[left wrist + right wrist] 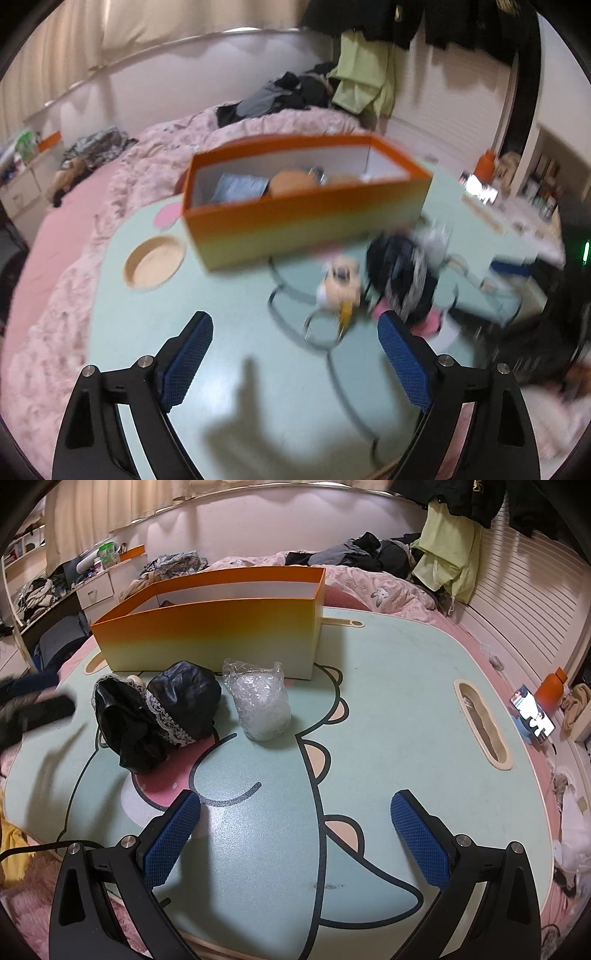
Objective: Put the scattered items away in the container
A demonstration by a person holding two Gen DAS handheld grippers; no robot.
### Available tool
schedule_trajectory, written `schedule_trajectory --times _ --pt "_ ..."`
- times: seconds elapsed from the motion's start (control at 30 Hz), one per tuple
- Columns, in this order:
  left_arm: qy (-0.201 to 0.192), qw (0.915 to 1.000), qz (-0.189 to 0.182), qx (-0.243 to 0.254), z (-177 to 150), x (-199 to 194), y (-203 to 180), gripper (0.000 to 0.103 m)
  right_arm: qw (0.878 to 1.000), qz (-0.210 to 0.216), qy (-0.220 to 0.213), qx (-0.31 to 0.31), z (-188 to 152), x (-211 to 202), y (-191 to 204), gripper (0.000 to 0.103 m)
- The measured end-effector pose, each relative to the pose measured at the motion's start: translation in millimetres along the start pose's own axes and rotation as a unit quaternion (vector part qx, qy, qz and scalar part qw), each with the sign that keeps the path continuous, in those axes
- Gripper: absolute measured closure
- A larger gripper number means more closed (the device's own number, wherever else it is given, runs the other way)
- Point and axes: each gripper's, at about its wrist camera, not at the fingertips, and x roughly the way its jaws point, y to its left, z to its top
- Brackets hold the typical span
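Observation:
An orange-to-yellow box (306, 221) stands on the pale green lap table (184, 325), with a few items inside. It also shows in the right wrist view (221, 638). In front of it lie a small plush toy (338, 284), a black lace-trimmed cloth (159, 716) and a clear plastic bag (260, 701). The black cloth also shows blurred in the left wrist view (402, 273). My left gripper (295, 354) is open and empty, a little short of the plush toy. My right gripper (295, 827) is open and empty, above the table short of the bag.
The table (406, 701) sits on a pink bed with a quilt (147, 166) and piled clothes (369, 554). A round cup recess (155, 262) and a long slot (484, 723) are set in the table. A phone (532, 712) and orange bottle (550, 690) lie to the right.

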Motion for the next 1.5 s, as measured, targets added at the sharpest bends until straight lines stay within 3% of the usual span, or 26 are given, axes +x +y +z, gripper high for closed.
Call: schedule_trajectory --times 0.1,0.23,0.37,0.5,1.5 --pt "-0.006 0.9995 0.029 -0.01 -16 2 0 0.012 1.0 0.0 0.0 0.0 0 0 0 0.0" --pt "0.013 0.9987 0.032 -0.037 -25 18 1 0.012 1.0 0.0 0.0 0.0 0 0 0 0.0" --pt "0.005 0.9977 0.045 -0.05 -29 22 3 0.002 1.0 0.0 -0.001 0.0 0 0 0 0.0" --pt "-0.01 0.9976 0.034 -0.059 -33 25 6 0.0 1.0 -0.001 -0.001 -0.001 0 0 0 0.0" --pt "-0.019 0.9977 0.031 -0.056 -34 27 -1 0.0 1.0 -0.004 0.002 0.001 -4 2 -5 0.0"
